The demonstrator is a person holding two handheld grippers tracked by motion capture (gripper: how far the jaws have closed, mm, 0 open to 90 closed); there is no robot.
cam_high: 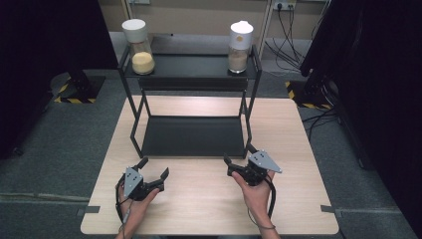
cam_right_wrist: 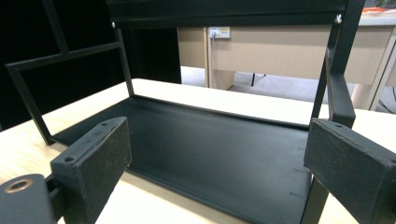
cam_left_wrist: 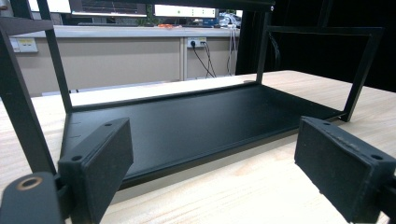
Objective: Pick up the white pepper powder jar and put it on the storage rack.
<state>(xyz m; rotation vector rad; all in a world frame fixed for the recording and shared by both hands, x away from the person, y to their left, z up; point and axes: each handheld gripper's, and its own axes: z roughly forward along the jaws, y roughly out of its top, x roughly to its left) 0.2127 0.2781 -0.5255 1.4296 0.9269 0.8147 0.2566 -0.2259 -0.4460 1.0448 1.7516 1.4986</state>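
Two-tier black metal rack (cam_high: 191, 79) on the wooden worktop (cam_high: 209, 199); yellow-filled jar (cam_high: 139, 47) and brown-filled jar (cam_high: 239, 47) stand on its upper shelf, lower shelf (cam_left_wrist: 187, 126) bare. Left tool (cam_high: 152, 172) and right tool (cam_high: 238, 155) rest near the rack's front, jaws wide, holding nothing. Any reach to a jar is best made level, jaws straddling the glass below the white lid

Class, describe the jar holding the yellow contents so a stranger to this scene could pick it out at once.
Start at the black two-tier rack at the table's far edge. Two white-lidded jars stand on its top shelf; take the jar at the left end. Its fill is bright yellow, while the right-hand jar holds a pale tan fill.
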